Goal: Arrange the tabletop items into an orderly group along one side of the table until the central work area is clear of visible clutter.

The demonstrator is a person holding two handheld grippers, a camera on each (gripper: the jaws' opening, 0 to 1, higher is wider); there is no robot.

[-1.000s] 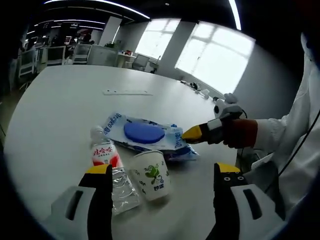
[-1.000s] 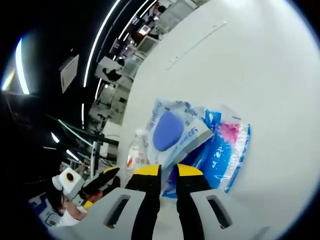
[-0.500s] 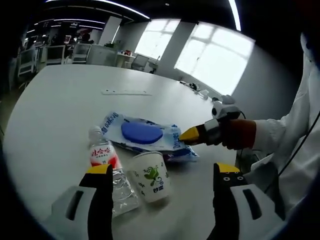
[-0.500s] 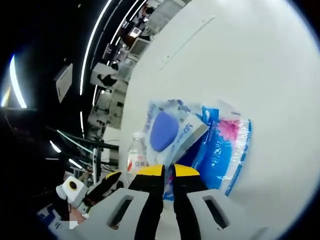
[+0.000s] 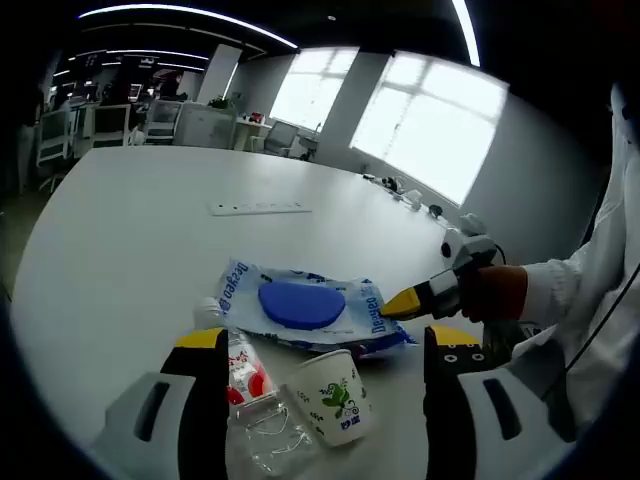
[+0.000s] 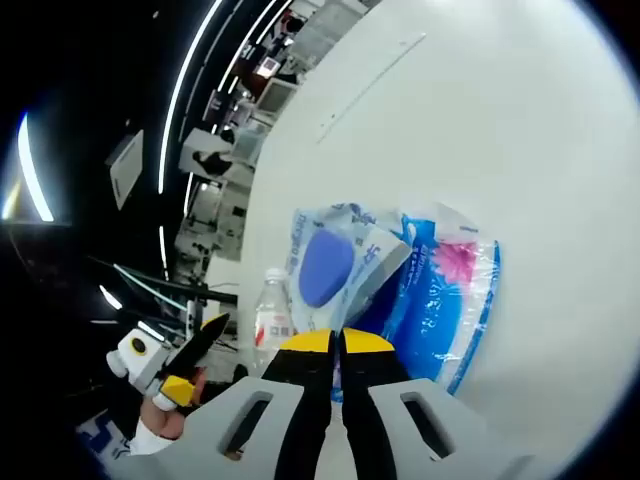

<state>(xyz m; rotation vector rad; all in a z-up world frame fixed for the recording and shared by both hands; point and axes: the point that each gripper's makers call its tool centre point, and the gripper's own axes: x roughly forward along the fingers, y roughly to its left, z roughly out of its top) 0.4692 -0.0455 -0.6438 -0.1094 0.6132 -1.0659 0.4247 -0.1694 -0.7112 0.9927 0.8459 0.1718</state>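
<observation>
The clear plastic water bottle with the red label (image 5: 243, 385) and the white paper cup with a green print (image 5: 337, 398) now sit lower and closer between the spread jaws of the left gripper (image 5: 315, 345), open on nothing. The right gripper (image 6: 335, 342) is clamped on the wet-wipe pack with a blue oval lid (image 6: 335, 262), whose edge lifts off the blue tissue packet (image 6: 440, 300) on the white counter (image 5: 130, 220); the pinched corner is hidden

Bottle (image 5: 237, 372) left of cup (image 5: 335, 398), wipes pack (image 5: 305, 307) behind, perhaps touching.
</observation>
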